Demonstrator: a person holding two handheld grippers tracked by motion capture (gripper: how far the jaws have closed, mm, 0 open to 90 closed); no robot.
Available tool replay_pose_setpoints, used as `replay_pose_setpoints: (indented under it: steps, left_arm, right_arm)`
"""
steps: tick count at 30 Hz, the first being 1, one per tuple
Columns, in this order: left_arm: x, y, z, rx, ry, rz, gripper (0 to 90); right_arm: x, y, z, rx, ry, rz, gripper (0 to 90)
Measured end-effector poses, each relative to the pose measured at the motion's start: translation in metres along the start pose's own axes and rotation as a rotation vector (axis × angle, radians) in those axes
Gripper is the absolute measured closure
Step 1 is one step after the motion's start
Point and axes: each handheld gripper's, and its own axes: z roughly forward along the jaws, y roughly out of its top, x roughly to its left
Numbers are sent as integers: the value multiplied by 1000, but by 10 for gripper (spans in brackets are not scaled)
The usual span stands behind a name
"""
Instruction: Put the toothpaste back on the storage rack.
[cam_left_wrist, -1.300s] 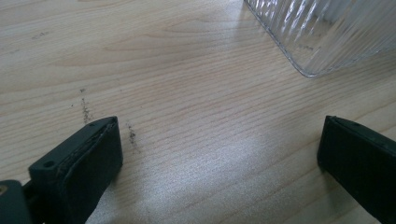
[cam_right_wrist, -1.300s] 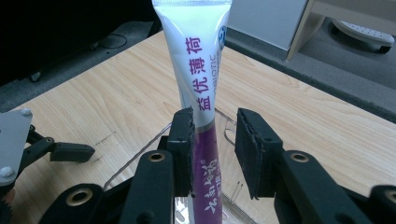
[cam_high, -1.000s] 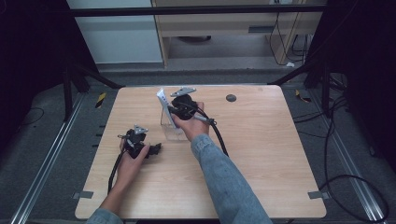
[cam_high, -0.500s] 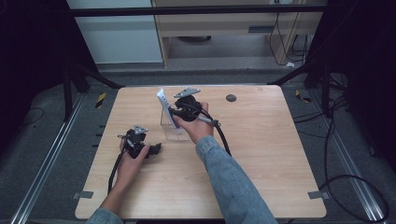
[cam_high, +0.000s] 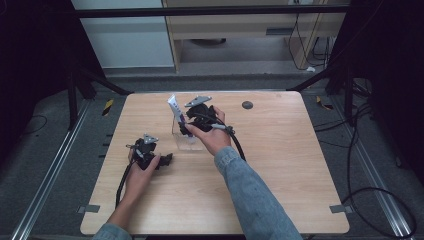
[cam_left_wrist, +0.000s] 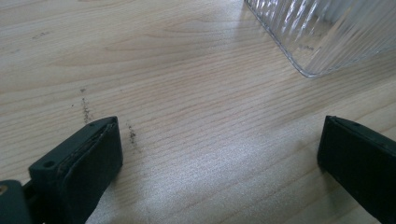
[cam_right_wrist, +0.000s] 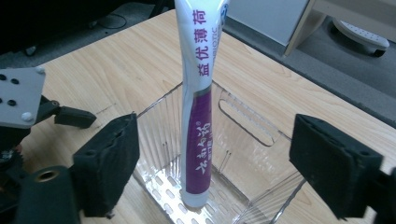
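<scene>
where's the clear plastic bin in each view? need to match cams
High view: clear bin mid-table, below the right gripper.
Left gripper view: its ribbed corner at top right.
Right gripper view: lower centre, toothpaste tube standing inside.
Shared landmark: the bin's ribbed wall.

The table (cam_high: 280, 170) was pale wood with a fine grain, smooth and a bit dull. The box (cam_right_wrist: 243, 140) was clear plastic with ribbed, shiny walls. The tube (cam_right_wrist: 198, 121) looked like soft, glossy plastic, white and purple. The gripper pads (cam_right_wrist: 109, 163) were black, matt and a little rough.
</scene>
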Motion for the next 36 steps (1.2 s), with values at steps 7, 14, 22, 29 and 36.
replay_pose_setpoints:
  steps: [7, 14, 22, 29, 36]
  left_arm:
    - [0, 0, 0, -5, 1, -6, 0]
    - [0, 0, 0, -2, 0, -3, 0]
    - [0, 0, 0, 2, 0, 2, 0]
    - [0, 0, 0, 2, 1, 1, 0]
    - [0, 0, 0, 1, 1, 1, 0]
  right_arm:
    - [2, 2, -8, -24, 17, -14, 130]
    - [0, 3, -19, -22, 20, -34, 133]
    - [-15, -8, -29, -19, 2, -31, 124]
    - [-27, -25, -44, -32, -9, -16, 120]
    - [-38, -35, -55, -19, -28, -17, 103]
